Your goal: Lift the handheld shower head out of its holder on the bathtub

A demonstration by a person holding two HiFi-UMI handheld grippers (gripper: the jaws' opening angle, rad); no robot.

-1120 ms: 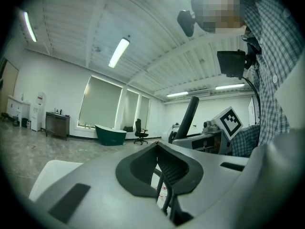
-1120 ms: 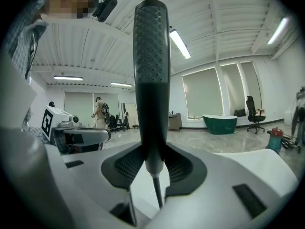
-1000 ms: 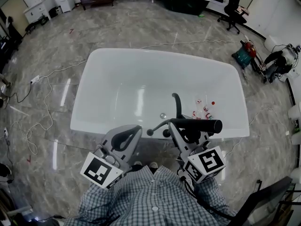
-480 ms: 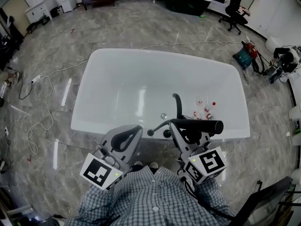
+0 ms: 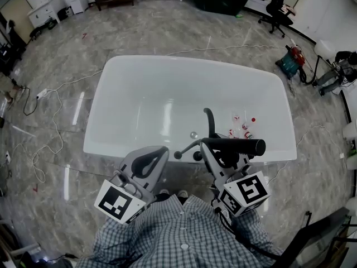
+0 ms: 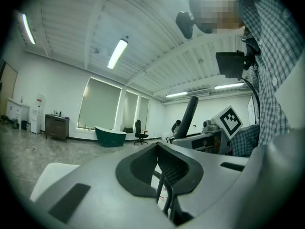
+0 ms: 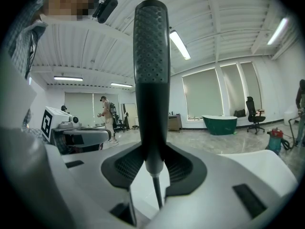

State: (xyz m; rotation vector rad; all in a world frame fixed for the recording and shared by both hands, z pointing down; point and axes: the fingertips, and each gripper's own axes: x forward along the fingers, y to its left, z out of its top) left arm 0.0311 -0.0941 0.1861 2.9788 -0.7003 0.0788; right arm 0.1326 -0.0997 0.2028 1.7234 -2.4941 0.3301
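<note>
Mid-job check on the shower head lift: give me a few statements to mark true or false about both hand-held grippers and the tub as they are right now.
1. The right hand-held gripper is shut on the shower head. True.
2. The left hand-held gripper also grips the shower head. False: its jaws are together with nothing between them, off to the side of it.
3. Small red-and-white items lie inside the bathtub. True.
4. The shower head is white. False: it is black.
</note>
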